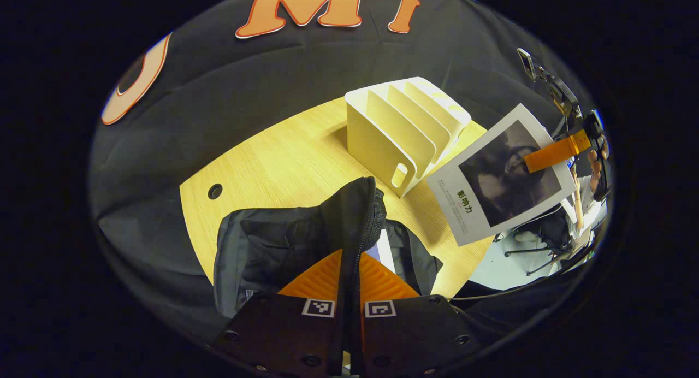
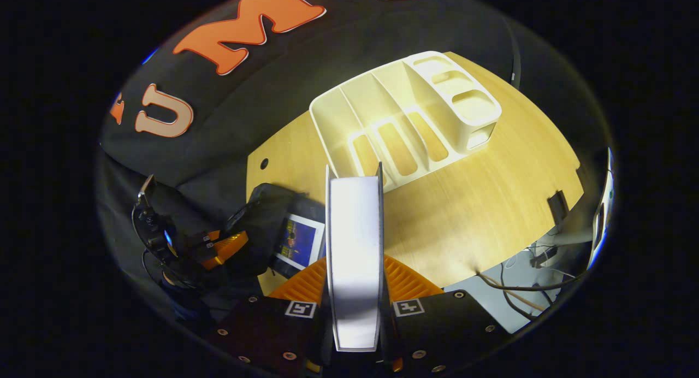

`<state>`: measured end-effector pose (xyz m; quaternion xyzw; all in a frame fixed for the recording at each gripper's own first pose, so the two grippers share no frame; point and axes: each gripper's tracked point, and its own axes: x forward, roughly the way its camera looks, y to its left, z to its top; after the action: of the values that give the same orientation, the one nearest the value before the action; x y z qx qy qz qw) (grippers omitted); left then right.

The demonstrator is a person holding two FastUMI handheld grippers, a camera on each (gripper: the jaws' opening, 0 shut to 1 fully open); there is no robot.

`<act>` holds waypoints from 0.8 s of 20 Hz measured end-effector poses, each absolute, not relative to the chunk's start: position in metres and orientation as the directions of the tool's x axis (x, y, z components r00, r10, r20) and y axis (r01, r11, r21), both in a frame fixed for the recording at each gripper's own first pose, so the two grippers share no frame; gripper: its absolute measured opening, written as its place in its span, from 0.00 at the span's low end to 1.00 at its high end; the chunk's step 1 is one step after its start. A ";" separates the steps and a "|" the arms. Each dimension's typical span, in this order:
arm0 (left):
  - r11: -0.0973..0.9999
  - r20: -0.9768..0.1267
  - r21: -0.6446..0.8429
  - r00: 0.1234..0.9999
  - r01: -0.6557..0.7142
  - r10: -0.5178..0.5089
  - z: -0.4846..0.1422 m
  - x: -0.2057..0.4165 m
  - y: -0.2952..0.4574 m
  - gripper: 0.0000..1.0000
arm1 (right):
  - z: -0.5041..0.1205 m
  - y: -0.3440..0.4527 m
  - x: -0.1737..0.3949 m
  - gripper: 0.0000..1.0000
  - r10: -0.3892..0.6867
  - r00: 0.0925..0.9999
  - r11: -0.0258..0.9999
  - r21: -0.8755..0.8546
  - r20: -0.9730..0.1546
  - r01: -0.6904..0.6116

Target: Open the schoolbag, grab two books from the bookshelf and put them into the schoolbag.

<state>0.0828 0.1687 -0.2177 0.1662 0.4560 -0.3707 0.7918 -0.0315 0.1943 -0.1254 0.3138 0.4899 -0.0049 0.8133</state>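
In the left gripper view, the left tongs (image 1: 350,282) are pinched on the raised edge of the black schoolbag (image 1: 289,241), the flap's zipper line running up between the two fingers. The bag lies on the near part of the wooden worktop (image 1: 284,159), its mouth pulled open, and a sliver of a blue-covered book (image 1: 381,250) shows inside it. Beyond the bag stands the white slotted bookshelf (image 1: 404,129), its dividers bare. To the right of the shelf, held above the worktop's edge, a second book (image 1: 502,173) with a white cover and a dark picture hangs from the other gripper's finger, with a hand (image 1: 595,167) behind it.

In the right gripper view, the right tongs (image 2: 355,282) are closed on that book (image 2: 355,247), seen edge-on with its pale page block facing the camera and a cover on each side. Lower left, the open schoolbag (image 2: 262,214) holds the blue book (image 2: 299,241) with its cover up, and the left tongs (image 2: 224,246) grip the bag's edge. Farther off, the bookshelf (image 2: 404,110) sits on the worktop (image 2: 491,192), well apart from the bag.
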 end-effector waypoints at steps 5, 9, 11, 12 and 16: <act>0.672 -0.832 -0.077 0.323 0.736 -0.450 -0.209 0.089 0.168 0.06 | -0.135 0.228 -0.033 0.36 0.388 0.558 0.735 0.612 -0.734 0.293; 0.662 -0.828 -0.083 0.319 0.745 -0.462 -0.205 0.088 0.168 0.06 | -0.141 0.253 -0.022 0.36 0.447 0.594 0.669 0.690 -0.669 0.274; 0.664 -0.824 -0.082 0.324 0.743 -0.465 -0.201 0.090 0.168 0.06 | -0.148 0.267 -0.012 0.36 0.469 0.606 0.640 0.720 -0.643 0.268; 0.667 -0.822 -0.084 0.327 0.740 -0.466 -0.200 0.091 0.167 0.06 | -0.150 0.275 -0.009 0.36 0.479 0.612 0.625 0.734 -0.630 0.266; 0.674 -0.815 -0.088 0.336 0.733 -0.472 -0.195 0.096 0.166 0.06 | -0.160 0.303 0.007 0.36 0.528 0.621 0.579 0.781 -0.579 0.236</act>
<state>0.0961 0.1663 -0.1951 0.1495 0.4375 -0.3747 0.8037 0.0066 0.3026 -0.1598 0.4492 0.4252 0.0937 0.7802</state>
